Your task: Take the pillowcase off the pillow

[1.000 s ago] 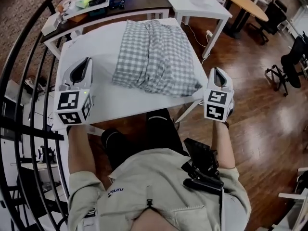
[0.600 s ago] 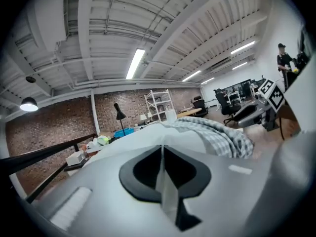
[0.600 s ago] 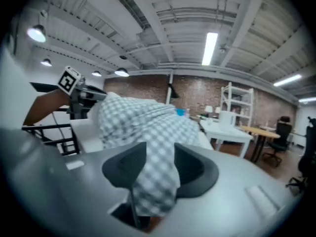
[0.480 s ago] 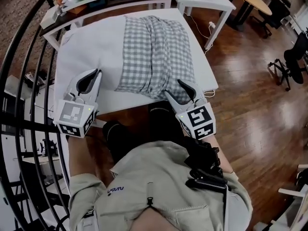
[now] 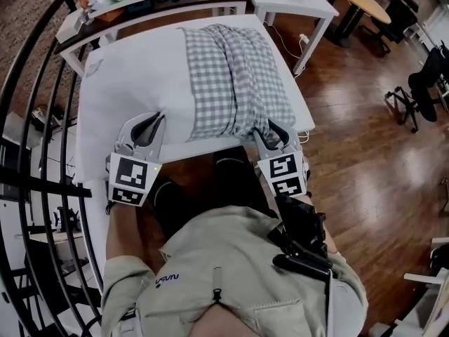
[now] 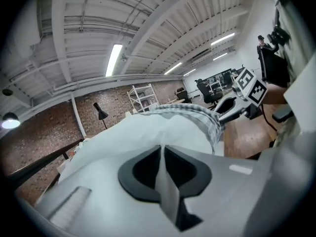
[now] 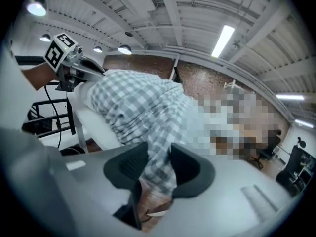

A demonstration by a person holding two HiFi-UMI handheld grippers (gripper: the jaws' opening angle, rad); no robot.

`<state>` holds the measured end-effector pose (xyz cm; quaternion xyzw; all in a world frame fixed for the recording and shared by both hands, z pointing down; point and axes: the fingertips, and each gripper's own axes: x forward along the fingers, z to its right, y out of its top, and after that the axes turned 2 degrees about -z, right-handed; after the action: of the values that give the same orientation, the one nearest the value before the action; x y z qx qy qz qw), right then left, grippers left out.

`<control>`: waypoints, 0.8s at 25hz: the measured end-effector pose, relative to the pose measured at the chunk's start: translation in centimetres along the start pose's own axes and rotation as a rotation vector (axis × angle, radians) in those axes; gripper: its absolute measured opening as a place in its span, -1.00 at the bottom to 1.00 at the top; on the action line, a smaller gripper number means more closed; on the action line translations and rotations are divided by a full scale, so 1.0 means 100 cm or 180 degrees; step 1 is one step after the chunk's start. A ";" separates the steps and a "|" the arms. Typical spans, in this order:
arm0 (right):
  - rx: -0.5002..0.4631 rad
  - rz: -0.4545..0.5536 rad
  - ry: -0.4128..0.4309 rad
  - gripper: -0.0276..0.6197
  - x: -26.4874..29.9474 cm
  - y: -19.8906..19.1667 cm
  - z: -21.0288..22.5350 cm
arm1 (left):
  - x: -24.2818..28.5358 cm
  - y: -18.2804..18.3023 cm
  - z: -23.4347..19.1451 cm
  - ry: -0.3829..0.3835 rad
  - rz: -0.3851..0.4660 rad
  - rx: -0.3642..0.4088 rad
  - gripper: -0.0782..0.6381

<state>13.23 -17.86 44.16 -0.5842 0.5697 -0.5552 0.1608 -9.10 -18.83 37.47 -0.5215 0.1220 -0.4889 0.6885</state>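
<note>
Reaches the left forearm forward with the left hand-held gripper point(image 5: 156, 118) laid low, just left of the near left corner of the pillowcase point(image 5: 235, 76), marker cube toward the body. Pinches a thin fold of the white cloth point(image 5: 126, 76) between jaws drawn almost together.

Leaves the grey-and-white checked pillowcase on its pillow, lengthwise on the worktop point(image 5: 210, 144), with its near end at the worktop's near edge.

Keeps the right arm bent close to the body, with the right hand-held gripper point(image 5: 275, 127) at the pillowcase's near right corner, tips pointing away. Is closing those jaws on a hanging bunch of the checked hem, with cloth against both pads.

Differs from a second ago in both grippers. Held them clear of the pillowcase then, the left one well to its left and the right one beyond its near right corner, out over the wooden floor point(image 5: 365, 118). Has both drawn in to the pillowcase's near end now.
</note>
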 end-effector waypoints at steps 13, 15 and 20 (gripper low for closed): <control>-0.0270 0.0160 -0.0867 -0.86 -0.013 0.029 0.062 | -0.026 0.035 -0.045 0.0364 0.0516 -0.0302 -0.73; -0.0382 0.0132 -0.1125 -0.87 -0.011 0.033 0.090 | -0.031 0.041 -0.057 0.0442 0.0600 -0.0391 -0.73; -0.0402 -0.0150 -0.1578 -0.88 0.010 0.013 0.170 | -0.034 0.044 -0.071 0.0536 0.0646 -0.0477 -0.73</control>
<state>26.46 -26.62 37.93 -0.7245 0.5327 -0.3620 0.2458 -13.16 -20.45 29.67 -0.5136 0.2676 -0.4484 0.6808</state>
